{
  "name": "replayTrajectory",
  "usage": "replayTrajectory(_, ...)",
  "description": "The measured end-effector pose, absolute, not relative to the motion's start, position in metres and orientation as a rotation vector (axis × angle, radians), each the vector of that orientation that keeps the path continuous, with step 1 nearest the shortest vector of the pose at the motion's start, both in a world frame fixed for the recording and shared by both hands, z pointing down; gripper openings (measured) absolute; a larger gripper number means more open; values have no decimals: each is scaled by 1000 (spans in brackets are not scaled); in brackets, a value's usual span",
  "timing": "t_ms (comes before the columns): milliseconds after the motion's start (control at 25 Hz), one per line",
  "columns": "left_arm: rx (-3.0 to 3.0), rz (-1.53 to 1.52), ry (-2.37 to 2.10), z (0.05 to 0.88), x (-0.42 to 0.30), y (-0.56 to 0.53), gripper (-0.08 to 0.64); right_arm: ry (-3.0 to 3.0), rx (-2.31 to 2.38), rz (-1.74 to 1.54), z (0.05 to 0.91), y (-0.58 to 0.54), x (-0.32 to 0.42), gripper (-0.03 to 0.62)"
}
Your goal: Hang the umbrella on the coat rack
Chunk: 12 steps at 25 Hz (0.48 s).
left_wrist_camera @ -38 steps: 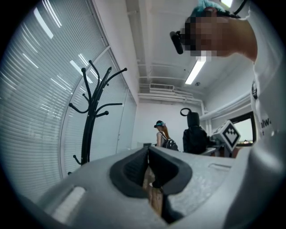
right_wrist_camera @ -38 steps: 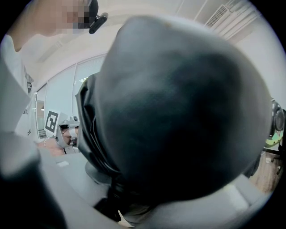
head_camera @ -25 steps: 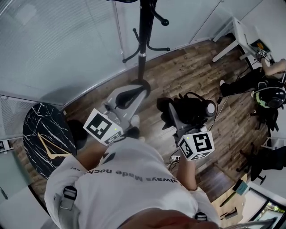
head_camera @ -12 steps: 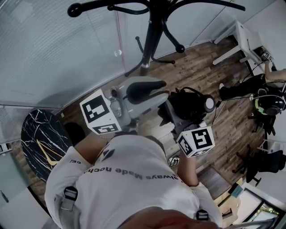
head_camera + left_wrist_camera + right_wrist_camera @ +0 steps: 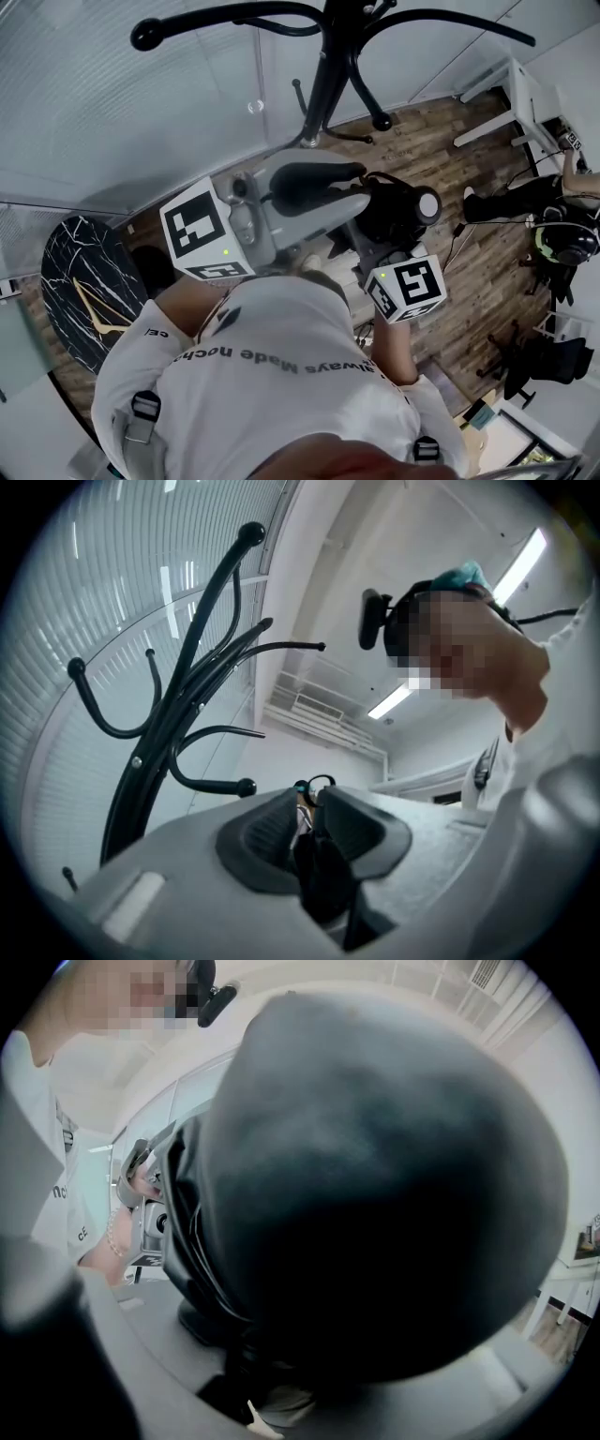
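The black coat rack (image 5: 328,56) stands ahead by the glass wall, its curved arms spreading over the top of the head view. The left gripper view shows the coat rack (image 5: 178,724) at left, with a knobbed hook close beyond the jaws. My left gripper (image 5: 361,187) is raised toward the rack. The left gripper (image 5: 312,803) is shut on the umbrella's thin black strap (image 5: 319,785), whose loop pokes out past the pads. The folded black umbrella (image 5: 398,211) hangs just right of it. My right gripper (image 5: 375,246) is shut on its bulky body, and the umbrella (image 5: 375,1185) fills the right gripper view.
A round black marble table (image 5: 80,291) is at the lower left. The frosted glass wall (image 5: 122,103) curves behind the rack. A white desk (image 5: 516,94) and a seated person in black (image 5: 562,225) are at the right, on the wooden floor (image 5: 478,272).
Both grippers and the umbrella have come up and closer to the coat rack. The rack's arms now spread wide across the top of the head view.
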<state>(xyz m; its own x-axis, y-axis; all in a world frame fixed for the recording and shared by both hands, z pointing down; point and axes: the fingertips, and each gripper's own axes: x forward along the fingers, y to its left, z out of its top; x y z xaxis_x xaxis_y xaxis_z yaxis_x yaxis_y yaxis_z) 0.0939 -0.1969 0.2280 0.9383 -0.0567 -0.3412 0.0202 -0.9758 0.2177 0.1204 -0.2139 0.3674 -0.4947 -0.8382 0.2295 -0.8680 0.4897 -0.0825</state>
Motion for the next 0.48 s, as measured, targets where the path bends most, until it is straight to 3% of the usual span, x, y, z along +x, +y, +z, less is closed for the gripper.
replayTrajectory(480, 2903, -496, -311, 225, 104, -234, 78, -2591, 1320, 282, 365, -249, 129, 245)
